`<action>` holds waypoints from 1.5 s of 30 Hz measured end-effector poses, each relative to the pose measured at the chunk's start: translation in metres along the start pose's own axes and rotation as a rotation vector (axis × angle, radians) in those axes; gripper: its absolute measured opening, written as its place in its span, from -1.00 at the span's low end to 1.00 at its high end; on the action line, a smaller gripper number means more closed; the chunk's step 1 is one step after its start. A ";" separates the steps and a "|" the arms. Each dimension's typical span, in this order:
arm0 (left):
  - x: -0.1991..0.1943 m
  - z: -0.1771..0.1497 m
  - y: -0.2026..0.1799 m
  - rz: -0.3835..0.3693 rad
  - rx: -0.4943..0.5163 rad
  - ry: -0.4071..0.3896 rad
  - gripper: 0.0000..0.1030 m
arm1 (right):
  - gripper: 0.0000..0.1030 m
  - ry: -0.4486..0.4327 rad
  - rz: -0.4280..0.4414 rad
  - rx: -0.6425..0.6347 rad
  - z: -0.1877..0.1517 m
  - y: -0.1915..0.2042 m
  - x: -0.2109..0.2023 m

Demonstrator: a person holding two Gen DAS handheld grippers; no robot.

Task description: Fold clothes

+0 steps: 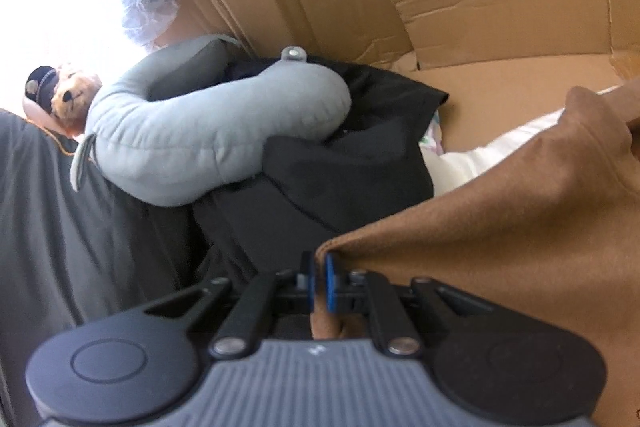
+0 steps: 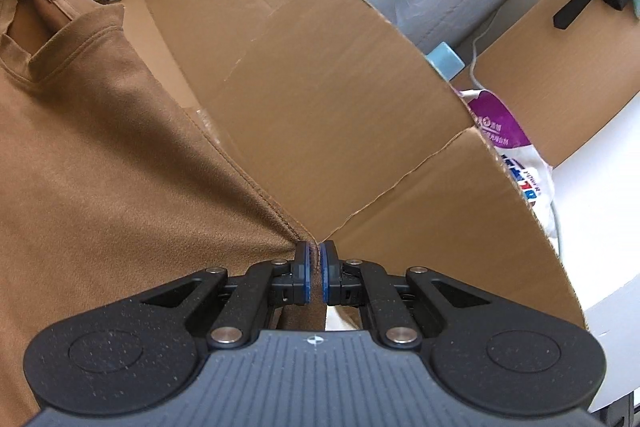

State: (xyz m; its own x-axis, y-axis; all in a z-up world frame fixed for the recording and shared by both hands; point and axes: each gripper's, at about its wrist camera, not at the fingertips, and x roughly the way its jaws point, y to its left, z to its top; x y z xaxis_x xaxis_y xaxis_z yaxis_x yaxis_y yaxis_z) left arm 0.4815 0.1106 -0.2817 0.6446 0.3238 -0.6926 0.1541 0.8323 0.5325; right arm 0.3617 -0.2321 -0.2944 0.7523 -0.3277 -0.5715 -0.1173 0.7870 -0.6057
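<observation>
You hold the brown shirt (image 2: pixel 100 155) above the cardboard (image 2: pixel 328 99), left gripper (image 1: pixel 319 269) and right gripper (image 2: pixel 316 261) each clamped on 1 edge. Thin pinches could slip if you pull sideways.

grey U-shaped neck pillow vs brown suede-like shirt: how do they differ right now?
The grey U-shaped neck pillow is plump and curved; the brown suede-like shirt is flat, thin fabric. The pillow rests untouched on a pile of dark clothes; the shirt is pinched by both the left gripper and the right gripper. The pillow has a snap tab; the shirt has a neckline with a label. Both are soft.
</observation>
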 end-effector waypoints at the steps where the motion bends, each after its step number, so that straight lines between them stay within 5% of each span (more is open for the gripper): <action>1: 0.002 0.002 -0.002 -0.003 0.003 0.000 -0.88 | -0.94 0.006 -0.005 0.002 0.001 0.000 0.003; 6: 0.021 0.007 -0.015 -0.052 0.008 0.027 -0.88 | -0.94 0.058 -0.016 0.008 0.003 0.002 0.028; 16: 0.044 0.008 -0.033 -0.069 0.117 0.086 -0.81 | -0.87 0.194 0.130 0.080 -0.003 0.013 0.074; 18: 0.039 0.009 -0.025 -0.092 0.099 0.090 -0.65 | -0.66 0.175 0.158 0.105 -0.003 0.009 0.068; 20: 0.031 0.010 -0.016 -0.113 0.075 0.083 -0.26 | -0.61 0.151 0.160 0.137 -0.004 0.003 0.059; 22: 0.020 0.009 -0.010 -0.132 0.072 0.054 -0.23 | -0.61 0.127 0.175 0.189 -0.006 -0.008 0.051; 27: -0.009 0.006 -0.006 -0.205 0.079 -0.057 -0.27 | -0.61 0.047 0.213 0.273 -0.012 -0.023 0.031; 29: -0.012 0.009 -0.011 -0.231 0.077 -0.078 -0.52 | -0.61 0.028 0.239 0.286 -0.010 -0.020 0.028; 34: -0.010 0.022 -0.034 -0.272 0.054 -0.118 -0.65 | -0.61 0.000 0.310 0.324 0.003 -0.012 0.031; 45: 0.015 0.054 -0.077 -0.358 0.050 -0.151 -0.65 | -0.61 -0.008 0.408 0.458 0.045 0.012 0.059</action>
State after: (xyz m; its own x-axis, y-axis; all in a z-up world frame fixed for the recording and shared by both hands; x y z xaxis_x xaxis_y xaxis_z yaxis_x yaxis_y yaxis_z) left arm 0.5200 0.0276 -0.3070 0.6457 -0.0556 -0.7615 0.4225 0.8567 0.2958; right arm 0.4335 -0.2182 -0.3103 0.7107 0.0501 -0.7017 -0.1078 0.9934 -0.0383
